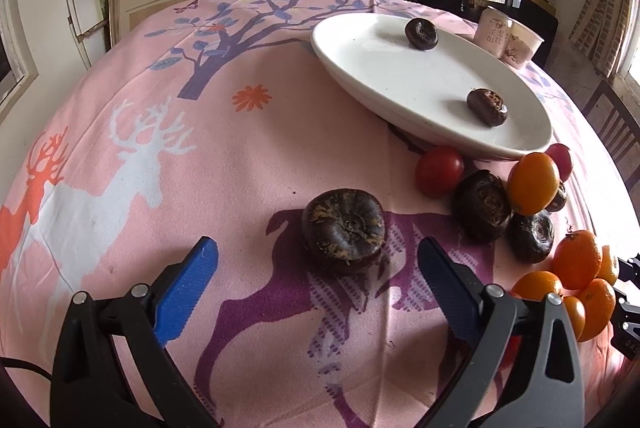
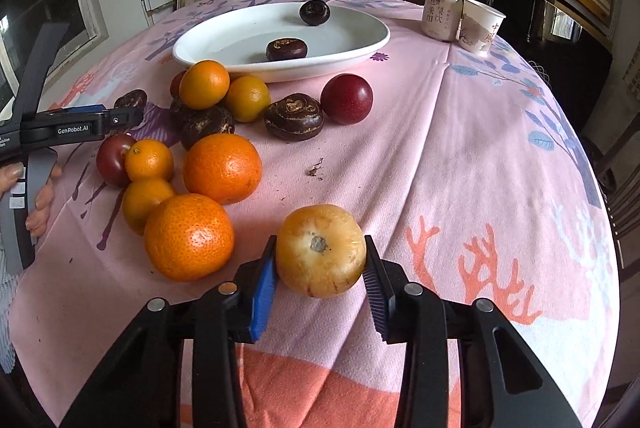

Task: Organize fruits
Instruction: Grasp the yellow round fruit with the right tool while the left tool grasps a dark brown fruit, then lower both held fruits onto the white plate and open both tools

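Observation:
My left gripper (image 1: 318,252) is open, its blue fingers either side of a dark brown water chestnut (image 1: 343,230) lying on the pink cloth. My right gripper (image 2: 320,252) is shut on a pale yellow-orange round fruit (image 2: 321,250). A white oval plate (image 1: 384,76) holds two water chestnuts (image 1: 421,33) (image 1: 487,107); it also shows in the right wrist view (image 2: 240,40). A pile of oranges (image 2: 222,168), red plums (image 2: 346,99) and more water chestnuts (image 2: 294,116) lies in front of the plate.
A drink can (image 2: 441,13) and a paper cup (image 2: 480,25) stand at the far right of the table. The left gripper's body (image 2: 76,126) shows at the left edge. Shelves and a dark chair stand behind the table.

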`<state>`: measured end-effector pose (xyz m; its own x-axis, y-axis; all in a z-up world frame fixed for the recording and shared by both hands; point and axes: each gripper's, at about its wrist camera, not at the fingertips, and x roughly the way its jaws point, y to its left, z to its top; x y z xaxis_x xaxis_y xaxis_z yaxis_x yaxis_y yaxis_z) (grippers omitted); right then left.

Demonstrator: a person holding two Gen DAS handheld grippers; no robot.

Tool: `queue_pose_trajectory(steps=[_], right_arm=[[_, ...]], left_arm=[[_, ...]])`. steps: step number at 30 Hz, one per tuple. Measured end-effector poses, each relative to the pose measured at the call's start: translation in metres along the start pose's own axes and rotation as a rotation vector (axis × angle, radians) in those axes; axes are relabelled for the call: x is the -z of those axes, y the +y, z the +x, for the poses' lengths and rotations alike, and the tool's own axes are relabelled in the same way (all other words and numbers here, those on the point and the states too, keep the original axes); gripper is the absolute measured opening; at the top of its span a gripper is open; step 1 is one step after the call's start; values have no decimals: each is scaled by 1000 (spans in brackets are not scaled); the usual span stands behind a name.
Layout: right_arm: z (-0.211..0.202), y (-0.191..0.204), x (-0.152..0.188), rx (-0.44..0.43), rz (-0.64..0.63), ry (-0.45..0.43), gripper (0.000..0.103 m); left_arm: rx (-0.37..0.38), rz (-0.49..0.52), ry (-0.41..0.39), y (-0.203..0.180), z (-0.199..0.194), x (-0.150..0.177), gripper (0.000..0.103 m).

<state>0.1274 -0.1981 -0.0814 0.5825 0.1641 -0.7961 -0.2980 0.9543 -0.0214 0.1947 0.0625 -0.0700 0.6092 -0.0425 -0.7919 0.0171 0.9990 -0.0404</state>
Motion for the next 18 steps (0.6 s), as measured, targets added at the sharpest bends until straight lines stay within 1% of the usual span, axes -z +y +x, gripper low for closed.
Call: queue_pose_trajectory(steps=[1, 2, 4, 5, 6, 7, 10, 13, 18], right_arm=[[0, 1, 0, 5, -4, 0, 41], [0, 2, 0, 10, -8, -1, 40], [0, 2, 0, 15, -7, -2, 41], [0, 2, 0, 15, -4, -1, 41], [0, 1, 0, 11, 0, -1, 41], [1, -1, -1, 4, 7, 0, 41], [1, -5, 0, -19, 30, 0, 41], [1, -7, 0, -27, 39, -1, 41], [-1, -12, 1, -54, 70, -15, 40]], left_arm=[[1, 8, -2, -2, 0, 0, 80], [6, 10, -9, -3, -2, 0, 77], [15, 8, -18, -2, -4, 0, 59], [19, 6, -20, -2, -4, 0, 56], [28, 7, -22, -1, -4, 0, 51], [42, 14, -25, -2, -5, 0, 42], [48, 26, -30, -5, -6, 0, 41], [72, 1, -39, 0, -9, 1, 41], [79, -2, -90, 0, -19, 1, 41]])
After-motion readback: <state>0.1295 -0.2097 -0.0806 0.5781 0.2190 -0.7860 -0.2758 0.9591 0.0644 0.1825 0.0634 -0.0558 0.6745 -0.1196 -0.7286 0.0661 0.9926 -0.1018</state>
